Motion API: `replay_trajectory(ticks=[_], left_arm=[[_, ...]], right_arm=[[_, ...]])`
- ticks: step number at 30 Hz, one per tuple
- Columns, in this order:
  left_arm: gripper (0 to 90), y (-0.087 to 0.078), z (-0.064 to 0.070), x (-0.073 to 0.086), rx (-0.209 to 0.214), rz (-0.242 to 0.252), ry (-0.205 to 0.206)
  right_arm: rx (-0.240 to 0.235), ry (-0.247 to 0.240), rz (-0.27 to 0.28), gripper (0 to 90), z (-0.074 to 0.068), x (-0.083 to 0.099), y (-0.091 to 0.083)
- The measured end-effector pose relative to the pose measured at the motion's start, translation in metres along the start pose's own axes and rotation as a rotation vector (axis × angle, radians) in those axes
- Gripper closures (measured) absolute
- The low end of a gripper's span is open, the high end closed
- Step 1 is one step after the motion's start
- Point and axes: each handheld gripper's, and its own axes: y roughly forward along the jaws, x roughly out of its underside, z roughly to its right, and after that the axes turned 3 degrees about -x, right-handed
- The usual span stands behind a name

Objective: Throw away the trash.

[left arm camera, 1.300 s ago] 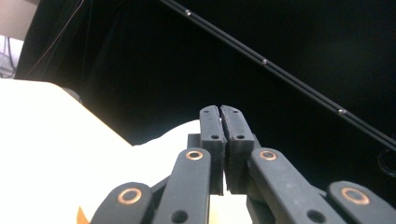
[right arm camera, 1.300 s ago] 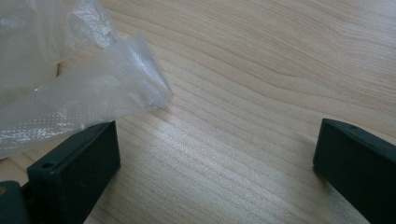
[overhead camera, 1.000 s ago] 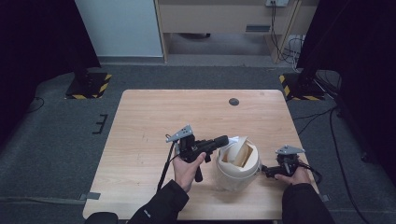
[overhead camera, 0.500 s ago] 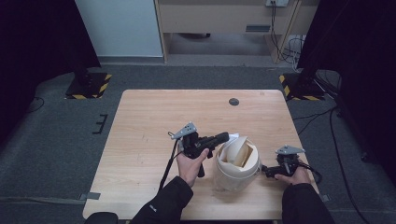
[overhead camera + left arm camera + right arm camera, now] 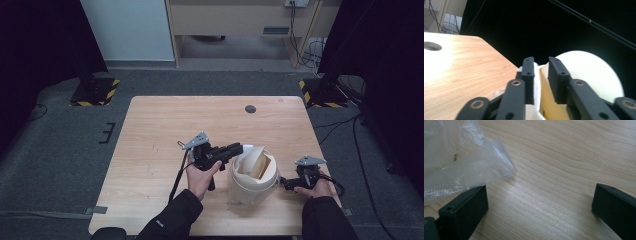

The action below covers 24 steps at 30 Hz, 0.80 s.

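High view: white bin (image 5: 252,182) sits on the wooden table (image 5: 165,130), near its front right, between the two hands. Left gripper (image 5: 239,148) reaches over the bin's rim; in the left gripper view its jaws are nearly closed, pinching the rim and clear plastic liner (image 5: 537,75). Right gripper (image 5: 286,184) rests low just right of the bin, jaws wide apart, gripping nothing, liner (image 5: 464,167) beside one jaw.
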Motion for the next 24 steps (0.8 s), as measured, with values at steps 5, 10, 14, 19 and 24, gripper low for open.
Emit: replay_trajectory(ticks=[5, 10, 14, 19, 24], left_arm=[[65.9, -0.019, -0.001, -0.007, -0.018, -0.005, 0.029], [59.8, -0.031, -0.002, -0.006, -0.033, -0.032, 0.045], [57.4, -0.027, -0.001, 0.005, -0.057, -0.108, 0.094], [55.8, -0.019, -0.003, 0.014, -0.088, -0.157, 0.127], [51.8, -0.017, -0.003, 0.016, -0.097, -0.174, 0.13]], right_arm=[[0.0, 0.0, 0.0, 0.7, 0.0, 0.0, 0.0], [0.0, 0.001, 0.0, 0.7, 0.0, 0.0, 0.0], [0.0, 0.0, 0.0, 0.7, 0.0, 0.0, 0.0], [0.0, 0.0, 0.0, 0.8, 0.0, 0.0, 0.0], [0.0, 0.0, 0.0, 0.7, 0.0, 0.0, 0.0]])
